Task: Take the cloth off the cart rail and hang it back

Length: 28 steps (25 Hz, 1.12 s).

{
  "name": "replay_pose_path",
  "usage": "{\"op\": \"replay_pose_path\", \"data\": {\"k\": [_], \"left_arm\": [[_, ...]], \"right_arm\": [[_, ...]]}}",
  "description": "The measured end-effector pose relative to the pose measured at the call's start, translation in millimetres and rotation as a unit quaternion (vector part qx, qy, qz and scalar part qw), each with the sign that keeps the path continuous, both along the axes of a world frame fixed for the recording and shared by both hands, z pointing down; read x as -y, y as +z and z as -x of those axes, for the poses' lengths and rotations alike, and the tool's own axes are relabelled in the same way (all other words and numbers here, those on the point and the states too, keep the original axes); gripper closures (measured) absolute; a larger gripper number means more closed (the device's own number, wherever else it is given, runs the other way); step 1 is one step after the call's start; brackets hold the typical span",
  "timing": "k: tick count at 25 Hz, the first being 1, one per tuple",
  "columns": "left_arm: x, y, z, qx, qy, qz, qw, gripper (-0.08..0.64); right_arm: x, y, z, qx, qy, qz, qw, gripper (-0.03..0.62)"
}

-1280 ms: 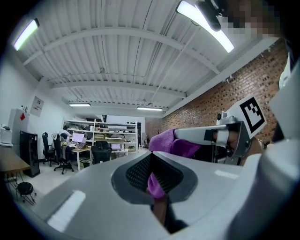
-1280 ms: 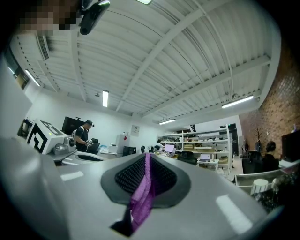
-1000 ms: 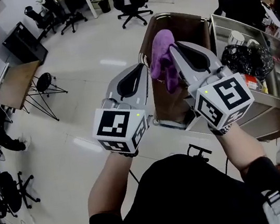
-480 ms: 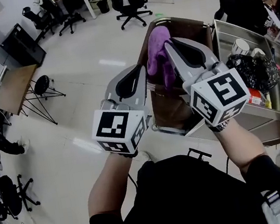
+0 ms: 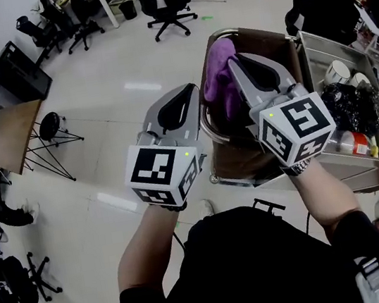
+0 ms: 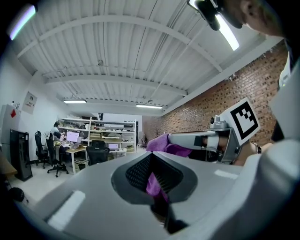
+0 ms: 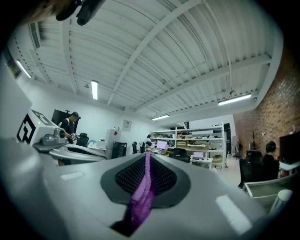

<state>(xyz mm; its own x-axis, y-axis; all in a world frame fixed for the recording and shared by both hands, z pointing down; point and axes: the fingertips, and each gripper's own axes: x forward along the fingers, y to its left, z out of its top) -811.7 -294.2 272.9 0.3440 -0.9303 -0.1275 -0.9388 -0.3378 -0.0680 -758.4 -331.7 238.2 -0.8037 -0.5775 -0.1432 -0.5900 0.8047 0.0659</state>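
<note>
The left gripper (image 5: 185, 101) and the right gripper (image 5: 240, 68) were each clenched on an edge of the purple cloth (image 5: 218, 71). They held it raised near the cart rail (image 5: 204, 125), probably so it could drape back over evenly.

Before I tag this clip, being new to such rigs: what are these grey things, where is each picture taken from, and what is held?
A person holds two hand-held tools. The head view looks steeply down: the left gripper and right gripper, each with a marker cube, both pinch one purple cloth by a cart carrying a black bag. The other two pictures come from cameras riding on each gripper, looking along its jaws, which are closed on the cloth.
</note>
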Motion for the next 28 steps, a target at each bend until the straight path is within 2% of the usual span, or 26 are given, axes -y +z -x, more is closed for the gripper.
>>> {"op": "replay_pose_path", "data": {"k": [4, 9, 16, 21, 28], "left_arm": [[27, -11, 43, -0.007, 0.012, 0.009, 0.9999, 0.558], [59, -3, 56, -0.009, 0.031, 0.017, 0.9993, 0.558], [88, -9, 92, -0.018, 0.058, 0.027, 0.9978, 0.558], [109, -10, 108, -0.024, 0.073, 0.031, 0.9966, 0.558], [123, -8, 112, -0.029, 0.091, 0.033, 0.9949, 0.558]], "right_arm": [[30, -4, 41, -0.011, 0.018, 0.012, 1.000, 0.563], [65, 10, 56, -0.022, 0.041, 0.021, 0.999, 0.563], [96, 18, 91, -0.043, 0.072, 0.037, 0.996, 0.563], [114, 22, 107, -0.048, 0.085, 0.045, 0.994, 0.563], [120, 7, 116, -0.044, 0.094, 0.031, 0.994, 0.563]]}}
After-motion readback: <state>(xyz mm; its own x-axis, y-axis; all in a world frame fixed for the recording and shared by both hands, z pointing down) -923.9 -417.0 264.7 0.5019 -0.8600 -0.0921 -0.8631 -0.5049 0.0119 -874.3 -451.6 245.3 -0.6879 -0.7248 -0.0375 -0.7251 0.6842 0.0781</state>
